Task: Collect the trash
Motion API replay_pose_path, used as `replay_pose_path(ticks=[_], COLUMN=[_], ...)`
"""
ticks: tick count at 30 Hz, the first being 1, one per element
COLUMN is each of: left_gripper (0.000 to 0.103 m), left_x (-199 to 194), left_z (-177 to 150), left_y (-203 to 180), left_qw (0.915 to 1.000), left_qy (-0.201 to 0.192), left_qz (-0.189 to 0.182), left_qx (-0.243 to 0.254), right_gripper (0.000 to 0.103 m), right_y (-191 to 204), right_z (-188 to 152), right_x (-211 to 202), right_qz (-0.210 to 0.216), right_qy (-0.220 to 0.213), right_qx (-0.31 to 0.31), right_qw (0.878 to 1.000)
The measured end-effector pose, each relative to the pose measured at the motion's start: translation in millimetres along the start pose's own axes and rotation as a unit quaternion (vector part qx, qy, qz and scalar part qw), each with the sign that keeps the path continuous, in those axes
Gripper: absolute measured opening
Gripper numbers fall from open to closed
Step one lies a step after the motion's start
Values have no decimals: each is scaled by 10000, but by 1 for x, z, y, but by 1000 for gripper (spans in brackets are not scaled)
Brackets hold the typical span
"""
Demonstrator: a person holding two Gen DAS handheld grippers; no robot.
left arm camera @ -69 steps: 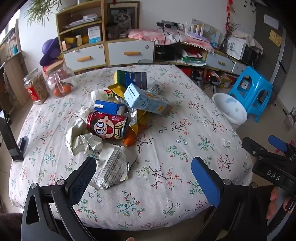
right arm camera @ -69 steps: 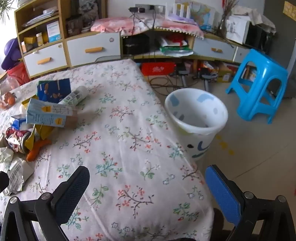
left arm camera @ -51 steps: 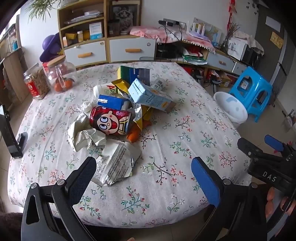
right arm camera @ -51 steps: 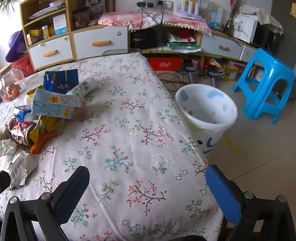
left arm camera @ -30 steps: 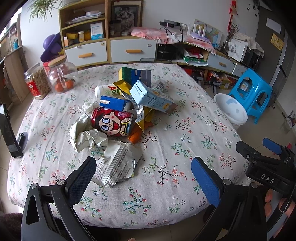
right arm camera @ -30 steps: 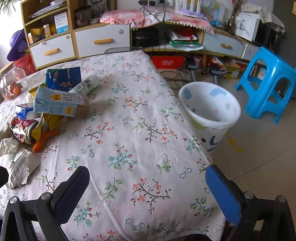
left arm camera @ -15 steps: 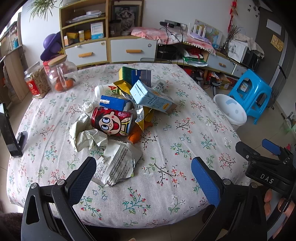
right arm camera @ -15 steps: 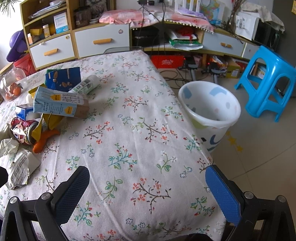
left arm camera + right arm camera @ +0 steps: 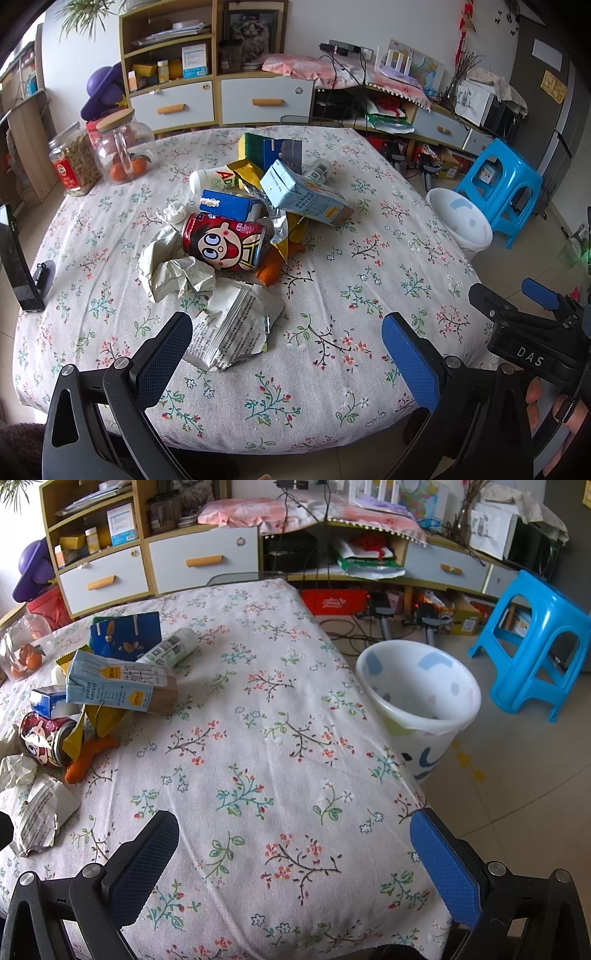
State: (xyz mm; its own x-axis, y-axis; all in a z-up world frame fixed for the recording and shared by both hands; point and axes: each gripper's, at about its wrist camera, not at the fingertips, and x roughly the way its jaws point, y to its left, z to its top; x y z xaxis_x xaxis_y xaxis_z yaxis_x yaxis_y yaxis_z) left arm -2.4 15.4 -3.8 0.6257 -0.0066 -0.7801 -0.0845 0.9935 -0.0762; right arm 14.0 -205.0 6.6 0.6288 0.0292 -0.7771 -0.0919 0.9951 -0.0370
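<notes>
A pile of trash lies mid-table: a red cartoon can, a light blue carton, a small blue box, crumpled paper, a torn white wrapper, an orange scrap and a white bottle. The can, carton and wrapper also show in the right wrist view. My left gripper is open and empty, just short of the wrapper. My right gripper is open and empty over the table's right corner. A white bin stands on the floor beside the table.
Two glass jars stand at the table's far left. A phone on a stand is at the left edge. A blue stool stands behind the bin. Shelves and drawers line the back wall.
Both grippers have drawn back and risen slightly, so more of the table shows. Nothing on the table has moved. Both stay open.
</notes>
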Motion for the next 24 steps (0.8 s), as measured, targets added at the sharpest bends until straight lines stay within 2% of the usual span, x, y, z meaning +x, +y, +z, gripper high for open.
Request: replay_pose_path(ticks=[24], left_gripper=[103], left_x=[-5], left_z=[4], left_y=[5], left_qw=[9999], left_qy=[-35], left_qz=[-83], left_qx=[-123], right_gripper=[103], right_y=[-7], right_z=[2], right_x=[2], right_qz=[11], right_qy=[16], right_qx=[229], right_qw=[9997])
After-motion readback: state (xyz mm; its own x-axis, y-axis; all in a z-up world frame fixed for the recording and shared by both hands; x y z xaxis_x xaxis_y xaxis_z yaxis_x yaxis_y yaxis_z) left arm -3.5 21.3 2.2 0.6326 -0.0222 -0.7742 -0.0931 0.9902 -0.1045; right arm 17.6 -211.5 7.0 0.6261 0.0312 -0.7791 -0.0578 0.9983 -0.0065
